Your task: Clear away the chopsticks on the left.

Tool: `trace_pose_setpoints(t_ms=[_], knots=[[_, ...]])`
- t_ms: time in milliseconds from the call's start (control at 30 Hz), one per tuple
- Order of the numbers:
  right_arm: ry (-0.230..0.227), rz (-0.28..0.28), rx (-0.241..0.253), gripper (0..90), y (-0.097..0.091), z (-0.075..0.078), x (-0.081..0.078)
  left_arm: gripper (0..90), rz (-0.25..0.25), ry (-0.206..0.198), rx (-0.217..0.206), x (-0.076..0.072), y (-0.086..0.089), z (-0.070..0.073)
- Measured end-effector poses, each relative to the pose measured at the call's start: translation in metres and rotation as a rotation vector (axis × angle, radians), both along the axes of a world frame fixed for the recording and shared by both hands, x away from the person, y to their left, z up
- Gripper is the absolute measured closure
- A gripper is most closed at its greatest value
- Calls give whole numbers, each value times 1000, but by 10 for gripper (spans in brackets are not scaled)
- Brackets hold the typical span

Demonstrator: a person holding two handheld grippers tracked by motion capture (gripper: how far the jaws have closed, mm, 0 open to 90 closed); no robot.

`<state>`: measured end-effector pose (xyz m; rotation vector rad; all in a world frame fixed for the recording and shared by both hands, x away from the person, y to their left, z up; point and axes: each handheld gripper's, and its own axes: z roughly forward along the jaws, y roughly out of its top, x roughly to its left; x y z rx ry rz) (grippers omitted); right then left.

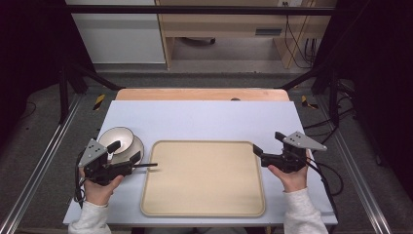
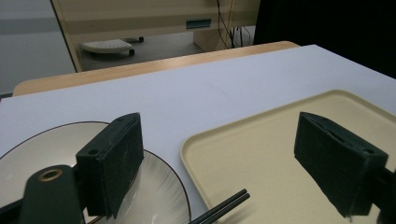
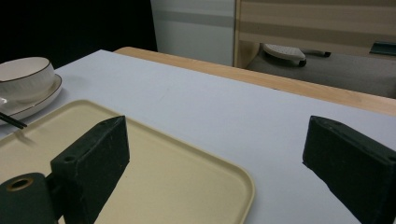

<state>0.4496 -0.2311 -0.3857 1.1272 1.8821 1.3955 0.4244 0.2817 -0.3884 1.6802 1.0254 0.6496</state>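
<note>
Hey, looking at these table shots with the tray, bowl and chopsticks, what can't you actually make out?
- Chopsticks: the near ends are cut off by the bottom edge in the left gripper view; in the high view the left gripper covers them.
- Plate under the bowl: largely hidden by bowl and left gripper in the high view.
- Tray: near part cut off in the right gripper view.

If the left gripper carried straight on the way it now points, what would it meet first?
Probably the black chopsticks, whose tips lie just ahead between its open jaws, over the near edge of the beige tray. Depth is hard to judge, so the left gripper might pass just above them.
</note>
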Motion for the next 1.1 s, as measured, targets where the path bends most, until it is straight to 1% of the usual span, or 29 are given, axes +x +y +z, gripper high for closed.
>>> trace_pose_setpoints(t_ms=[67, 100, 167, 233, 267, 300, 500, 600, 633, 733, 833, 1000, 1033, 1067, 1100], knots=[[-2, 0, -3, 72, 0, 0, 0, 154, 0, -2, -2, -1, 2, 1], [-9, 6, -6, 72, 0, 0, -1, 154, 1, -6, -6, -3, 6, 2], [-7, 7, -2, 73, 1, 0, -1, 151, -4, -4, -3, -4, 8, 2], [-3, 11, -3, 74, 1, 0, -1, 147, -9, 4, 10, -7, 11, 1], [-4, 9, -1, 74, 2, 0, -1, 143, -12, 8, 24, -9, 12, 1], [-4, 9, -9, 73, 2, 2, -2, 137, -12, 11, 32, -10, 14, 0], [-15, 15, -17, 72, 5, 5, -4, 132, -9, 35, 24, -17, 24, -3], [-15, 22, -19, 74, 8, 6, -5, 131, -17, 48, 42, -26, 30, -6], [-15, 22, -19, 74, 8, 6, -5, 131, -17, 48, 42, -26, 30, -6], [-5, 30, -24, 75, 10, 5, -5, 135, -23, 53, 52, -33, 37, -7], [-3, 30, -20, 76, 10, 6, -5, 136, -20, 61, 55, -36, 41, -9], [-1, 34, -22, 78, 11, 6, -5, 150, -21, 85, 86, -40, 48, -17], [2, 33, -22, 78, 12, 5, -5, 149, -21, 94, 83, -39, 50, -19], [7, 35, -25, 78, 13, 4, -4, 154, -24, 98, 90, -39, 51, -19], [8, 35, -26, 79, 14, 4, -4, 155, -21, 106, 111, -39, 51, -22]])
